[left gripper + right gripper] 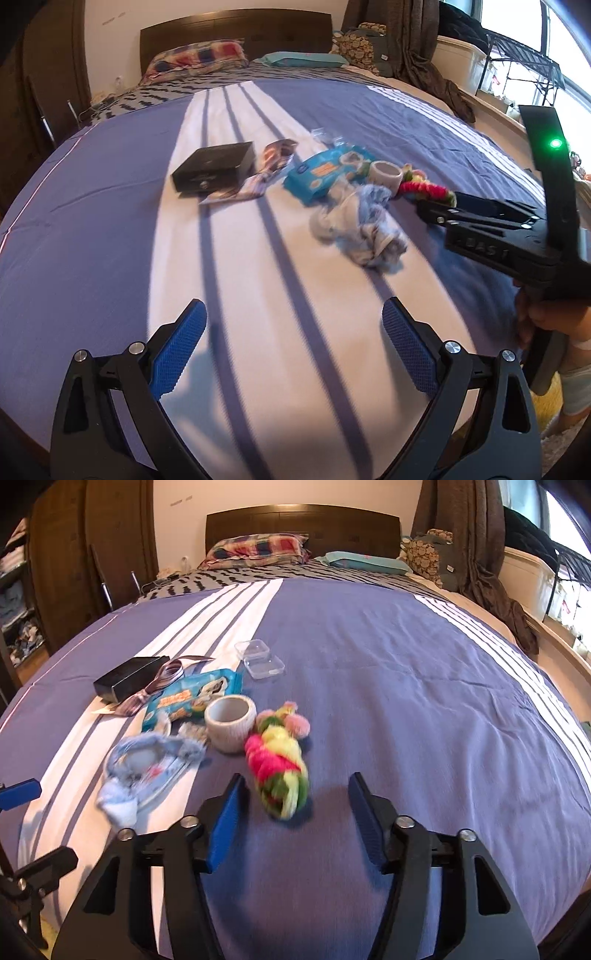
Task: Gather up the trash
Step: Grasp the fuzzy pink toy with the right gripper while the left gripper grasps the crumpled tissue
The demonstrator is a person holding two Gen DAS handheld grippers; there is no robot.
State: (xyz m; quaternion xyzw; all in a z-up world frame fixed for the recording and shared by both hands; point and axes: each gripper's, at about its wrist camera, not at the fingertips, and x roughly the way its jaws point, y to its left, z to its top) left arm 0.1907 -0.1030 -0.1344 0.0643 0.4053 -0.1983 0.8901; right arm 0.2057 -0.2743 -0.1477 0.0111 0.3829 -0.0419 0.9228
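Several items lie on the bed: a black box [214, 168] [127, 677], a shiny wrapper [266, 170] [159, 690], a blue snack packet [325, 171] [195, 698], a white tape roll [386, 173] [231, 723], a crumpled blue-white wrapper [365, 229] [147, 771], a pink-yellow-green yarn bundle [428, 188] [280, 768] and a clear plastic box [258, 659]. My left gripper [293, 325] is open and empty, short of the crumpled wrapper. My right gripper [295, 794] is open, its jaws just short of the yarn bundle; it also shows in the left wrist view [480, 221].
The bed has a purple and white striped cover [406, 701], pillows [258, 548] and a dark headboard [303, 520] at the far end. A wardrobe [92, 554] stands left. Curtains [480, 535] and a window shelf [535, 579] are right.
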